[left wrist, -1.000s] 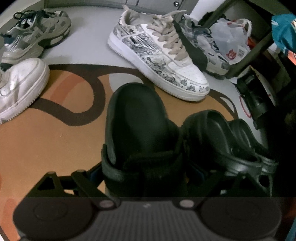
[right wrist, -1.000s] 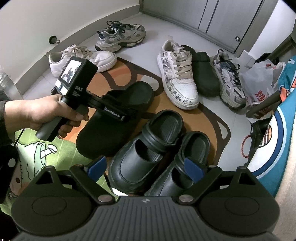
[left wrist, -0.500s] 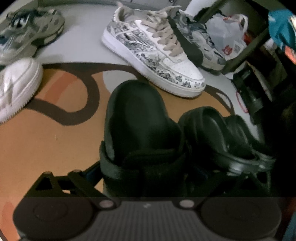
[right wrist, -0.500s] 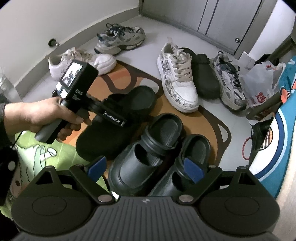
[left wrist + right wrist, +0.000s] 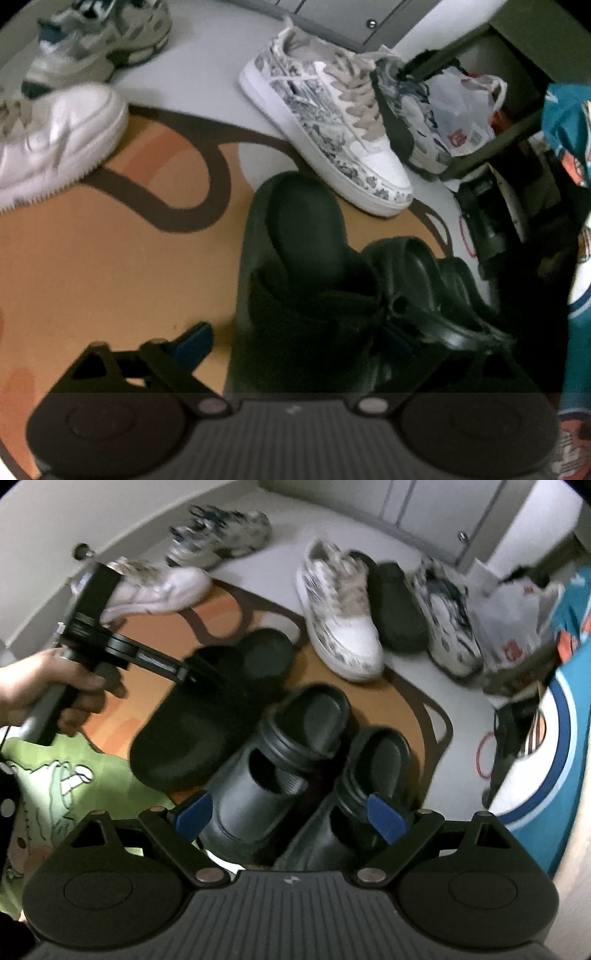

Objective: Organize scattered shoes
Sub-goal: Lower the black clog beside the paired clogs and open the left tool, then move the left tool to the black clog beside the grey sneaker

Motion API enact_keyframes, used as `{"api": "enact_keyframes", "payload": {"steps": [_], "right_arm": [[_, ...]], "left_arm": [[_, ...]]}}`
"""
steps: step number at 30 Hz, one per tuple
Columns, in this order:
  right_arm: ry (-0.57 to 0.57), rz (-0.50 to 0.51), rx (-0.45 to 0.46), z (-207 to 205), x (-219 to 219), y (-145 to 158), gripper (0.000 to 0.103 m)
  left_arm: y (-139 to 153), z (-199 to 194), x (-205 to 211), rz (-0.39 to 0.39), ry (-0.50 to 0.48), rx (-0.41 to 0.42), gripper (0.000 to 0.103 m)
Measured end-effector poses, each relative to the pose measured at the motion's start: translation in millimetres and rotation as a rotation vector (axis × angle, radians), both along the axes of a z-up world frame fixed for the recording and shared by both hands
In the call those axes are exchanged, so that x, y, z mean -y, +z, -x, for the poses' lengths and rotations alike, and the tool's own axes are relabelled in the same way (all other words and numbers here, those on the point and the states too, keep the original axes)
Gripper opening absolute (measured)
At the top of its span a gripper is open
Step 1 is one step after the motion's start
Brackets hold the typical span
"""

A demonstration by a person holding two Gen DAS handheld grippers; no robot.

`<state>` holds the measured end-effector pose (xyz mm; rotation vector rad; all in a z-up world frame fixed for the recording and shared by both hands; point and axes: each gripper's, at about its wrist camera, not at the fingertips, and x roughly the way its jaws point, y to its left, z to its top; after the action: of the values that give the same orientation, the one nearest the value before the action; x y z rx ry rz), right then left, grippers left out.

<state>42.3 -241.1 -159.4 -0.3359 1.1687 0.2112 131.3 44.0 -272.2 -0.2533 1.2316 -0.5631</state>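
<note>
Covering most of the floor, an orange rug [image 5: 110, 258] with dark brown curves carries the black footwear, its far edge meeting pale grey floor [image 5: 280, 565]. The black slide sandal [image 5: 295, 266] lies on the rug with its toe pointing away. The left gripper [image 5: 295, 343] straddles its rear part: the blue-padded left finger [image 5: 194, 341] stands just beside the sandal's left edge, apart from it, while the other finger is hidden in the dark against the neighbouring shoe, so the fingers are spread and not clamped on the sandal. From the right wrist view a hand [image 5: 44, 690] holds that tool's handle. Just right of the sandal sit two black clogs [image 5: 280, 771], side by side and touching it. The right gripper [image 5: 290, 818] hovers above their heels, its fingers wide apart and gripping nothing. Beyond the rug lie a grey-patterned white sneaker [image 5: 328, 122], a dark slip-on [image 5: 397, 609] and a grey running shoe [image 5: 448, 620] in a row. A plain white sneaker [image 5: 55, 144] and a chunky grey trainer [image 5: 99, 40] rest at far left.
</note>
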Motion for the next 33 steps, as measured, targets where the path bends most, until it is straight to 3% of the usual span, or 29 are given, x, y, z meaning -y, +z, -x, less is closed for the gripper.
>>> {"api": "enact_keyframes", "payload": {"steps": [3, 7, 9, 13, 17, 24, 33], "right_arm": [[-0.015, 0.012, -0.013, -2, 4, -7, 0.094], [-0.035, 0.028, -0.027, -4, 10, -16, 0.094], [-0.048, 0.027, -0.004, -5, 12, -10, 0.094], [-0.085, 0.010, 0.021, -11, 12, 6, 0.094], [-0.036, 0.031, 0.070, -22, 6, 27, 0.094], [0.043, 0.048, 0.044, -61, 6, 47, 0.094], [0.030, 0.034, 0.068, -109, 32, 41, 0.094]], "left_arm": [[1, 3, 6, -0.008, -0.037, 0.024, 0.077], [-1, 7, 5, 0.021, 0.004, 0.021, 0.081], [2, 7, 3, 0.025, -0.013, 0.018, 0.081], [10, 6, 0, 0.037, -0.028, 0.018, 0.092], [19, 3, -5, 0.047, 0.004, 0.026, 0.095], [18, -10, -17, 0.050, 0.078, 0.006, 0.095], [61, -52, -29, 0.066, 0.135, 0.108, 0.095]]}}
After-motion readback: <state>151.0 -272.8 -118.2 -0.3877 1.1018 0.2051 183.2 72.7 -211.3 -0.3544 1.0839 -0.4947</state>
